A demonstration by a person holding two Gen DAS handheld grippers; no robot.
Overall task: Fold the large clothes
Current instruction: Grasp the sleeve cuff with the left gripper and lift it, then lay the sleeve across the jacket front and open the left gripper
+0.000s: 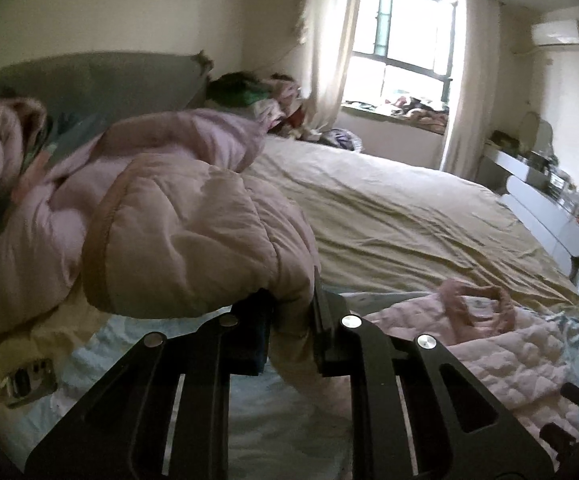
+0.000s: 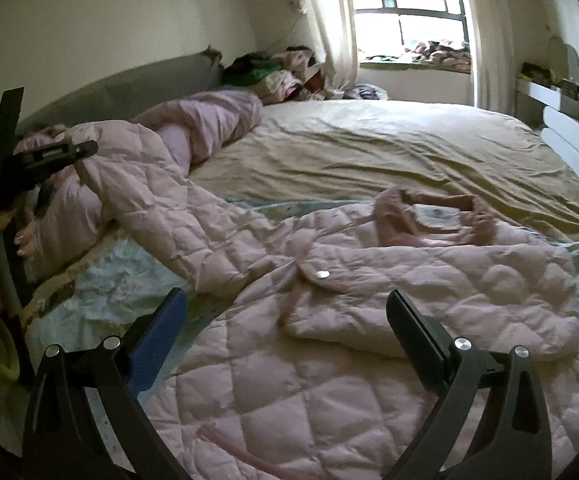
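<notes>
Two tools were on record. Left tool (image 1: 289,312): fingers clamped together on the cuff end of a sleeve (image 1: 193,236), which it held lifted above the bed (image 1: 409,216). Right tool (image 2: 285,320): fingers spread apart, gripping nothing, poised just above the coat's body. Item handled: one pink quilted coat (image 2: 369,280), diamond-stitched, puffy, with a fuzzy darker-pink collar (image 2: 429,216) and a metal snap (image 2: 322,275) at the front; it lay spread across the near side of the bed on a pale printed sheet (image 2: 101,284), one front panel already turned over, the held sleeve stretched toward the headboard (image 2: 129,84). Risks, as judged: slick padded fabric could slide out of the left tool's narrow pinch if pulled hard; the springy filling might make any fold pop back open; the sleeve could drag the unpinned body out of line. Adjacent: tan bedspread, further pink bedding bunched at the head end.
</notes>
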